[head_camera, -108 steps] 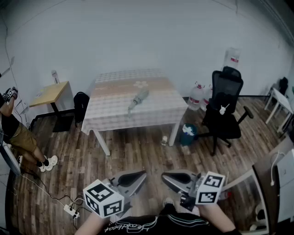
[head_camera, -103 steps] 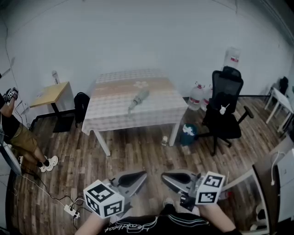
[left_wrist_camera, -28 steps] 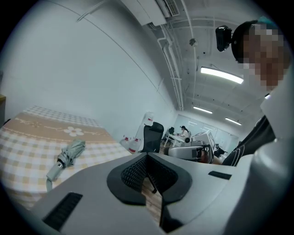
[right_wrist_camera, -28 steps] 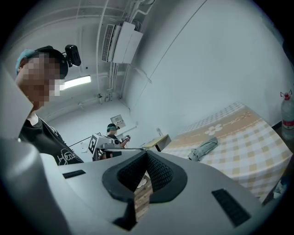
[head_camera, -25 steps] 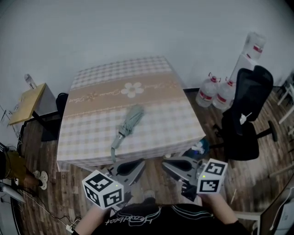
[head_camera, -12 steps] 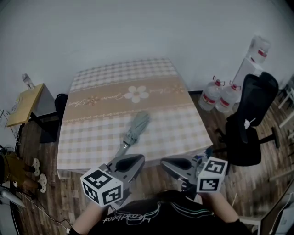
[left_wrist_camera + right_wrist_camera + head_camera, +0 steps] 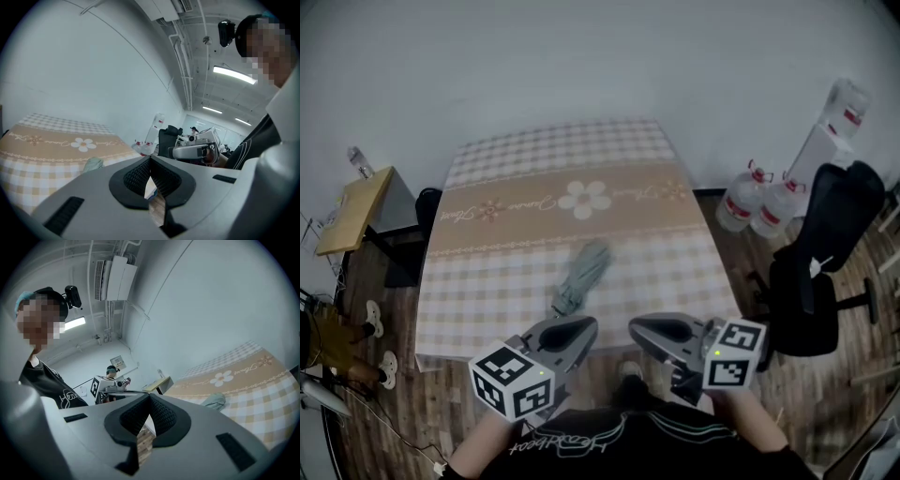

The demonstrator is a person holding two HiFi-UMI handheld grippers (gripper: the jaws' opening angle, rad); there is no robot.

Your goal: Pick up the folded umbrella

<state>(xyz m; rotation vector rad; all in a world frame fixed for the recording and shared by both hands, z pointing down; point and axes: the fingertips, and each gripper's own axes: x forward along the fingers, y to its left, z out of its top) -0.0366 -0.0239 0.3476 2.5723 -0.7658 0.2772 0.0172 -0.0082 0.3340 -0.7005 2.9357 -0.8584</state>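
The folded umbrella (image 7: 581,279) lies on the near half of the checked table (image 7: 487,262), just this side of the flower print (image 7: 584,198). The left hand-held gripper (image 7: 581,326) and the right hand-held gripper (image 7: 639,328) hover side by side over the table's near edge. Both are clenched on nothing and clear of the umbrella.

Folded umbrella (image 7: 581,278) lies on the table (image 7: 492,253), toward its near edge. Left gripper (image 7: 591,324) and right gripper (image 7: 635,325) sit side by side before it. Right of the table: 2 water jugs (image 7: 750,199), then office chair (image 7: 825,246). Side table (image 7: 352,214) left.
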